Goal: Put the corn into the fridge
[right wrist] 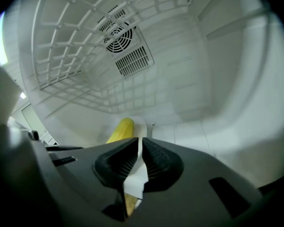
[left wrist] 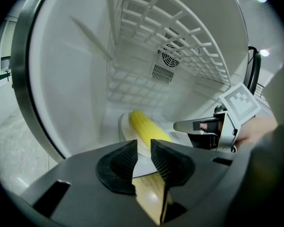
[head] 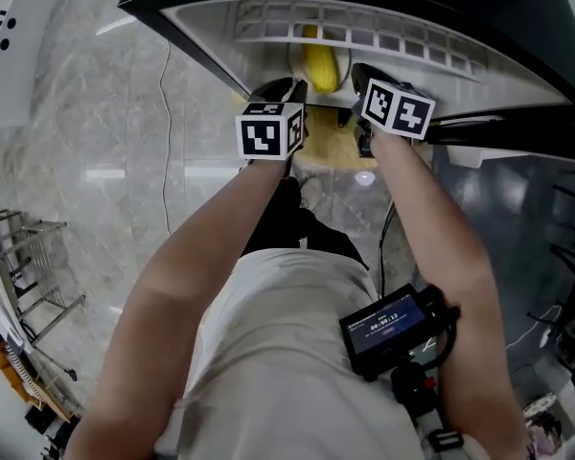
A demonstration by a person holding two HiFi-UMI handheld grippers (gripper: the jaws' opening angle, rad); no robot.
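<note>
Left gripper view: ribbed yellow corn (left wrist: 145,125) on round white plate (left wrist: 122,126).

left gripper (left wrist: 143,149) and right gripper (right wrist: 140,144), side by side, clamp the board (left wrist: 152,193)

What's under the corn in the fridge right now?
A white plate carries the corn. A wood-coloured layer shows beneath the plate's near edge. The corn covers the plate's middle, and whatever lies below the plate is hidden.

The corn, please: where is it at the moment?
Head view, top centre: the corn lies on the white plate inside the fridge, under its wire shelf.
</note>
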